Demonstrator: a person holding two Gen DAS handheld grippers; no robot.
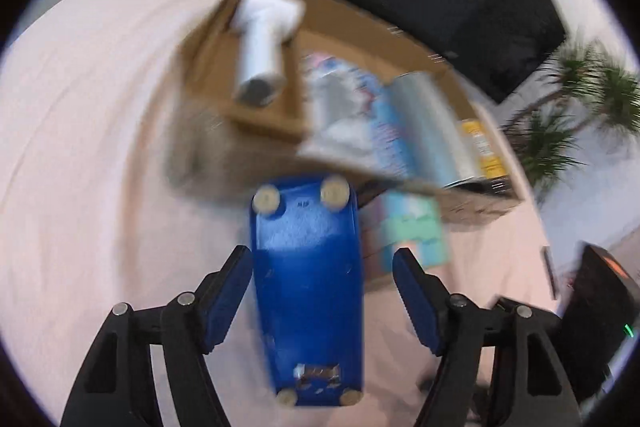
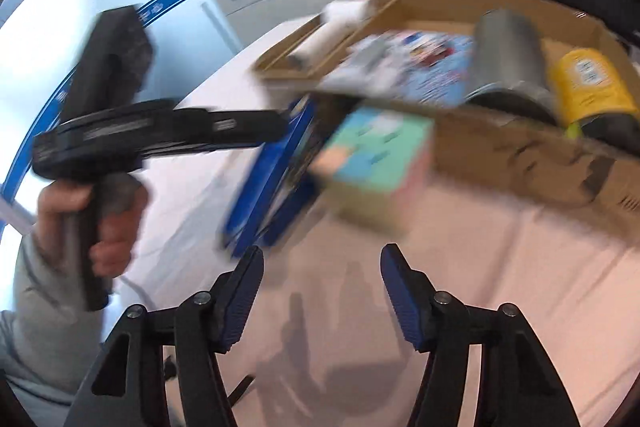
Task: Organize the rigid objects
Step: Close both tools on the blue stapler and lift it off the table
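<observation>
Blue flat case (image 1: pixel 306 291), rubber feet showing, lies directly between the fingers of the left gripper (image 1: pixel 320 287), its long axis running straight away from the wrist toward the cardboard box (image 1: pixel 472 205). The left pad looks as if it meets the case's edge, while a clear gap shows at the right pad; through the motion blur, the likeliest reading is that the jaws straddle the case, parted and not clamping it. The left hand (image 2: pixel 100 211), in a grey sleeve, holds its gripper pitched downward at the pink-covered table (image 1: pixel 88 167).

The right gripper (image 2: pixel 322 295) hangs spread and empty over bare cloth nearer the table's front edge, so the left is the nearer one. Just beside the case's far end stands a pastel block (image 2: pixel 380 163), touching or nearly touching the box's front wall. Inside the box lie a white handheld device (image 1: pixel 260 47), a printed packet (image 1: pixel 352 115), a silver cylinder (image 2: pixel 510 55) and a yellow container (image 2: pixel 588 83).
</observation>
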